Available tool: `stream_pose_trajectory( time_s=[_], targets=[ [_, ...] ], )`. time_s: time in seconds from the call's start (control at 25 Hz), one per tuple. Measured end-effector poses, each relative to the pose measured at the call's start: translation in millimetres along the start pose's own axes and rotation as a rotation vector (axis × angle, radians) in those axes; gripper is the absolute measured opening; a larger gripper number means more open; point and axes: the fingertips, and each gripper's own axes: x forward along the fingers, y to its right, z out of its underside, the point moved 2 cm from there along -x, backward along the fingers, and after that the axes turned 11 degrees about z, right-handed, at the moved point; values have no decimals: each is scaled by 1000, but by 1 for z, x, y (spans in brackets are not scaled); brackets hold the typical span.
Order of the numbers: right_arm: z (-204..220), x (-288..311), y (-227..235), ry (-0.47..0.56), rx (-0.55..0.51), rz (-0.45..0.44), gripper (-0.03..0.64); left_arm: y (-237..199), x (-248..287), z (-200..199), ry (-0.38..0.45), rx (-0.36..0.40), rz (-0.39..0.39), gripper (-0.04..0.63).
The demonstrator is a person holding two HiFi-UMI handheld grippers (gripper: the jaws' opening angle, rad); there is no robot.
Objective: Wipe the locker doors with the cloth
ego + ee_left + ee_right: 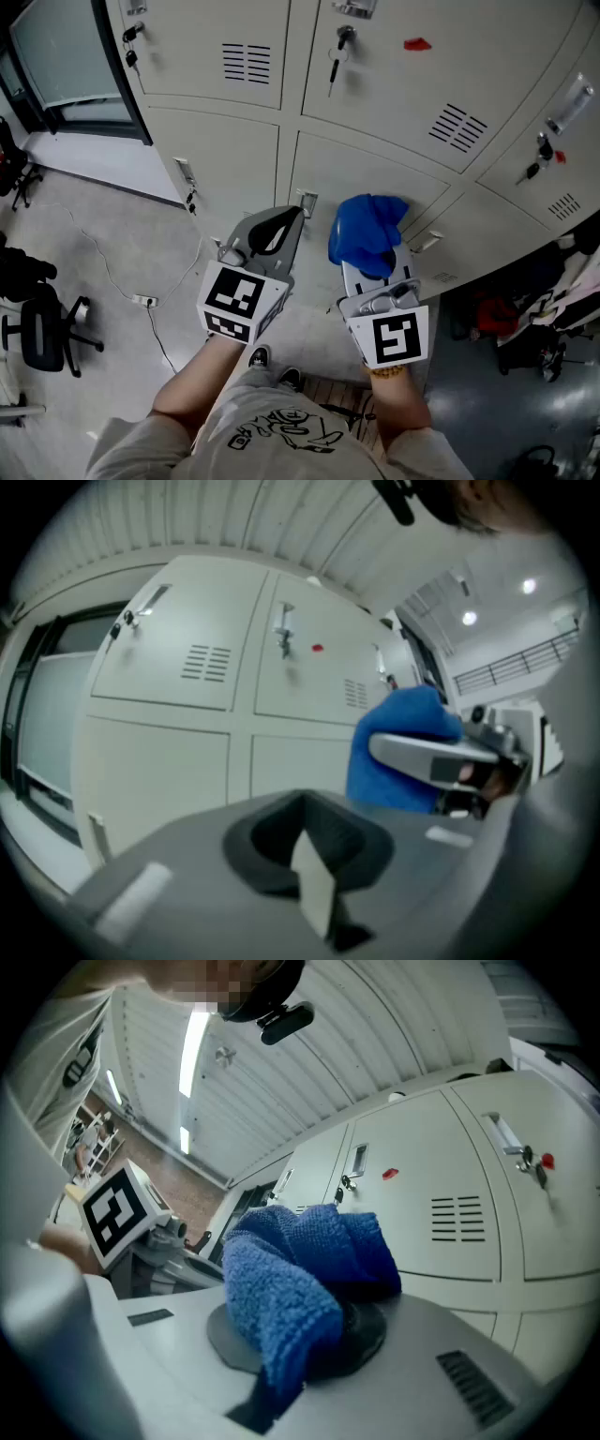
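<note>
Lockers fill the upper half of the head view, with six doors (216,159) showing at least in part, three above and three below. Keys (334,67) hang at three of the locks, and two red tags (417,43) show on the upper doors. One blue cloth (368,230) is bunched in the right claw (375,267), which is clamped on it; it sits just right of frame centre, in front of the lower middle door, and contact with the door cannot be made out. The left claw (281,225), left of centre and just beside the right one, has its jaws together with nothing between them. At lower left, one black chair (42,328) stands on the floor (122,234), and one cable (108,267) trails across it.
</note>
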Motion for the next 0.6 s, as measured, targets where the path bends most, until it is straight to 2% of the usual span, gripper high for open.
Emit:
stream_pose_trajectory(
  time_s=[0.12, 0.32, 0.44, 0.6],
  targets=[
    [2, 41, 8, -19, -150, 34, 32, -31, 14, -11, 5, 19, -4, 3],
    [0, 111, 3, -15, -336, 95, 32, -78, 22, -14, 6, 19, -12, 3],
    [6, 139, -12, 2, -452, 84, 32, -97, 23, -9, 8, 7, -18, 3],
    [23, 146, -36, -4, -575, 46, 34, -108, 28, 7, -9, -20, -9, 3]
  ],
)
